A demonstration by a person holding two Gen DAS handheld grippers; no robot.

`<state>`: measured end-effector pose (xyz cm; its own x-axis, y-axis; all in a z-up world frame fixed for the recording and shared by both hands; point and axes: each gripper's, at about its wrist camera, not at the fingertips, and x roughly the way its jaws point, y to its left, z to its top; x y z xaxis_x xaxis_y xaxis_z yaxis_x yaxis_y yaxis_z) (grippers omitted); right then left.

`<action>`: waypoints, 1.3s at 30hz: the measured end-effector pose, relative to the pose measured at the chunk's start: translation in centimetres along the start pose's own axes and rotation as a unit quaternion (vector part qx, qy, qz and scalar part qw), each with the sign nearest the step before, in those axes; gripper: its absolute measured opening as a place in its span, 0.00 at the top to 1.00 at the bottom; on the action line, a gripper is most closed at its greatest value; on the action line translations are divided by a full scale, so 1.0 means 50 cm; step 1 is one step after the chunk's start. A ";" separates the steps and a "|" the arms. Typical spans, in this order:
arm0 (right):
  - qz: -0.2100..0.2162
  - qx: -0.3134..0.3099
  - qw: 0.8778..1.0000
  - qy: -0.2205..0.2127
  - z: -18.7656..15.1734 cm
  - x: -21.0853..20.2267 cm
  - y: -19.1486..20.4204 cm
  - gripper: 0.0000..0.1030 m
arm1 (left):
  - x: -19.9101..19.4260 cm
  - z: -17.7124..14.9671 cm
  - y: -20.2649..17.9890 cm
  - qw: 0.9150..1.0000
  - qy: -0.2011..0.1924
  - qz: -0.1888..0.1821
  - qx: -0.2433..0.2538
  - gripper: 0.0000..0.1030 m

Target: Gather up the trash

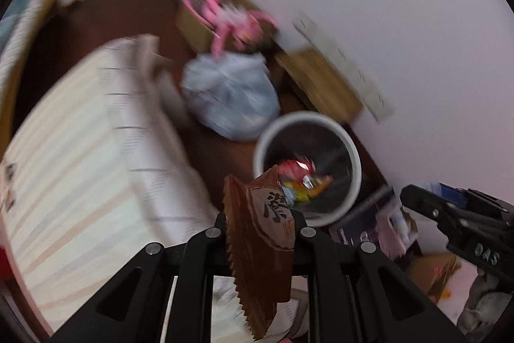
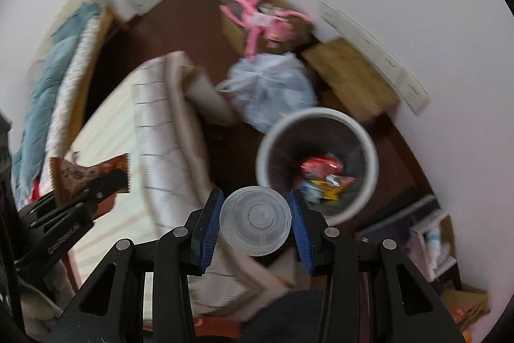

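My left gripper [image 1: 258,222] is shut on a brown snack wrapper [image 1: 257,243] with a serrated edge, held above and short of the white trash bin [image 1: 348,147]. The bin holds red and yellow wrappers [image 1: 298,176]. My right gripper [image 2: 255,222] is shut on a clear plastic cup [image 2: 255,221], its base facing the camera, just before the bin's rim [image 2: 369,137]. In the right wrist view the left gripper [image 2: 106,182] with the wrapper [image 2: 80,174] shows at the left. The right gripper shows at the right edge of the left wrist view [image 1: 408,193].
A striped mattress [image 1: 80,150] lies left of the bin. A pale plastic bag [image 1: 231,95], cardboard boxes [image 1: 321,82] and a pink plush toy [image 1: 225,15] stand behind the bin along the white wall. A low shelf [image 2: 430,233] is at the right.
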<state>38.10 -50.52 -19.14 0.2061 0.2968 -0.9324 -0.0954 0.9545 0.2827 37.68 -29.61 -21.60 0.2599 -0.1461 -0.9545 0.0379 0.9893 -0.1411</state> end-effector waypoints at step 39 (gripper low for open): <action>-0.059 0.086 0.991 0.079 0.053 0.273 -0.273 0.00 | 0.269 0.090 -0.087 0.996 0.079 0.039 0.034 0.01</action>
<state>44.80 -59.42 -35.12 0.0498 0.1863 -0.9812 0.0908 0.9775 0.1903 45.37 -35.88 -32.63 0.1102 -0.0612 -0.9920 0.0893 0.9947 -0.0515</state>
